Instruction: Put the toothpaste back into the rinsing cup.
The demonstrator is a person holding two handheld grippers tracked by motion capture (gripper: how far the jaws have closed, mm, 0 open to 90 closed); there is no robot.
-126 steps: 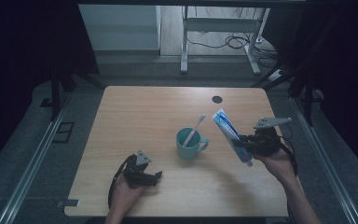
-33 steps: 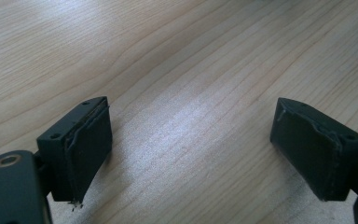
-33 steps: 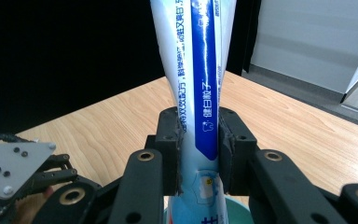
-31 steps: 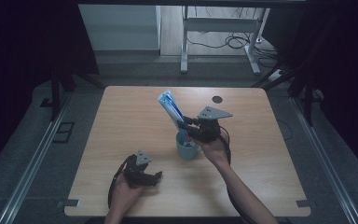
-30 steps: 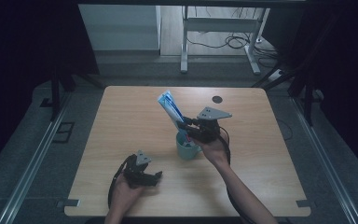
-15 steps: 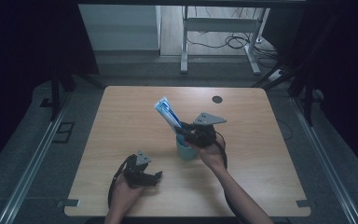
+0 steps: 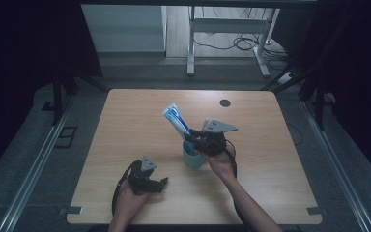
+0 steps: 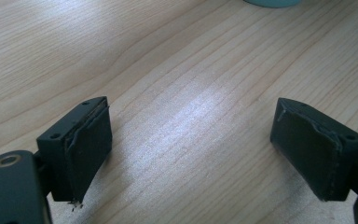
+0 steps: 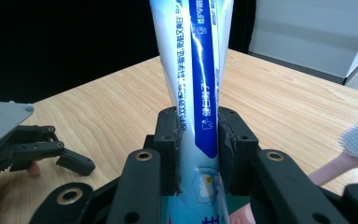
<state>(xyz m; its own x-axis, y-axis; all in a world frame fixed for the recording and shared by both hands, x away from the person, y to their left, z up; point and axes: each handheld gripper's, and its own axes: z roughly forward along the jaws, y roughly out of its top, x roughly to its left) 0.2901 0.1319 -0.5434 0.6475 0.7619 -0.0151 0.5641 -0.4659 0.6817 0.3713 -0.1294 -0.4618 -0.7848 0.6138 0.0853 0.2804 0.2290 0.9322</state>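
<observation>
Soft plastic toothpaste tube (image 9: 193, 88): light, squashy, slippery; pinched mid-body by right gripper (image 9: 198, 154) over teal cup (image 7: 193, 157); left gripper (image 8: 209, 144) gaping, empty on table (image 8: 177, 60)

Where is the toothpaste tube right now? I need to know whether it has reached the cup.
In the high view the toothpaste tube stands tilted near the table's middle, clamped in the right hand-held gripper, its lower end at the teal cup.

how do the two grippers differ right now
The right gripper is shut on the toothpaste tube; the left gripper is open with nothing between its jaws. The right one is raised above the teal cup; the left sits low over the table. Both have black padded jaws.
</observation>
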